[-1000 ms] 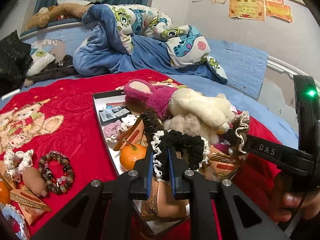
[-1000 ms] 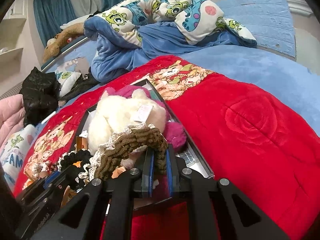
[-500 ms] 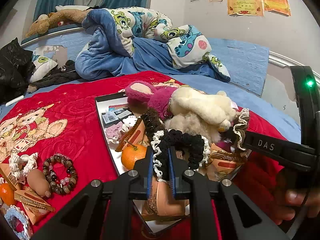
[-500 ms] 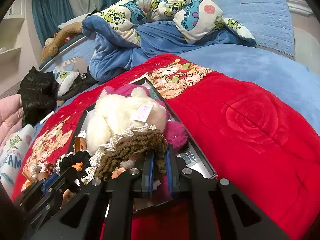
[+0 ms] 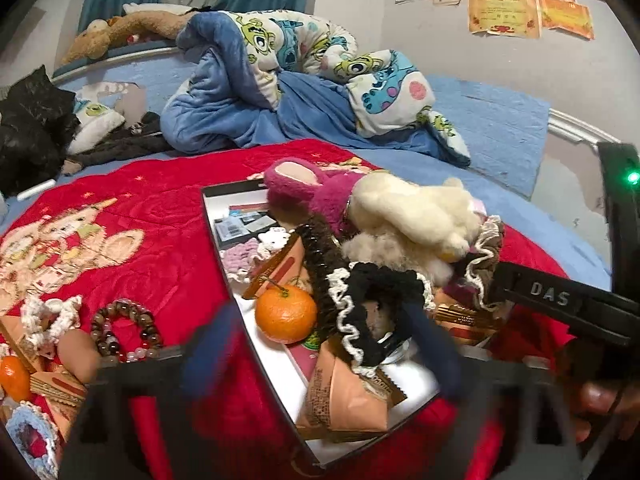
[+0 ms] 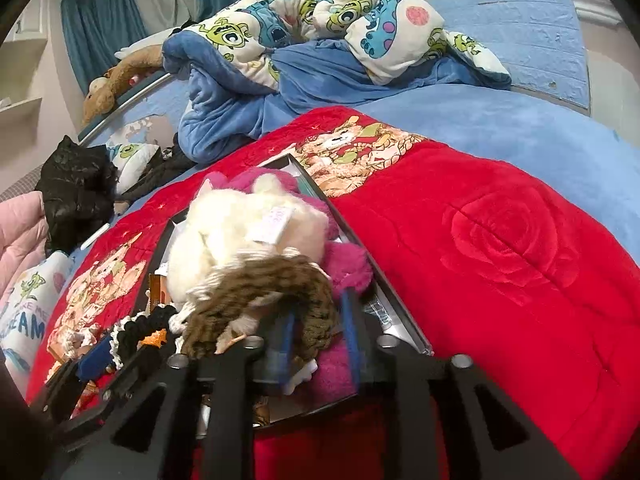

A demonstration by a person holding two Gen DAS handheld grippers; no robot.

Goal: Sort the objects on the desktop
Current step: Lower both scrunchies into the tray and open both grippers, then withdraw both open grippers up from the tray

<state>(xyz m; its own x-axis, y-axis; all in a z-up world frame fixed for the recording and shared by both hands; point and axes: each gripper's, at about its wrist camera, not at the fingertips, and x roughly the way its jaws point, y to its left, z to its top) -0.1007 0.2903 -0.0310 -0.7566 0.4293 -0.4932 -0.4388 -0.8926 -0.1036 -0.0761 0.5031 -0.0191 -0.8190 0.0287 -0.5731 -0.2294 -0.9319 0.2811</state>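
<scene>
Black scrunchie (image 5: 372, 312): crocheted ring, white frilled edge, draped over snack packets in the black-rimmed tray (image 5: 218, 240) on the red blanket (image 5: 132, 200), just right of an orange (image 5: 286, 312). Left gripper (image 5: 320, 348): angled down over the tray's near end; jaws have just been opening and stand wide apart, blurred, either side of the scrunchie and clear of it. Brown scrunchie (image 6: 264, 288): knitted, cream lace trim, lying against a cream plush toy (image 6: 240, 232) and a pink plush (image 6: 348, 264). Right gripper (image 6: 320, 332): tilted down; jaws have just been opening, part-way apart, with the brown scrunchie's near edge between them, pads no longer pinching it.
</scene>
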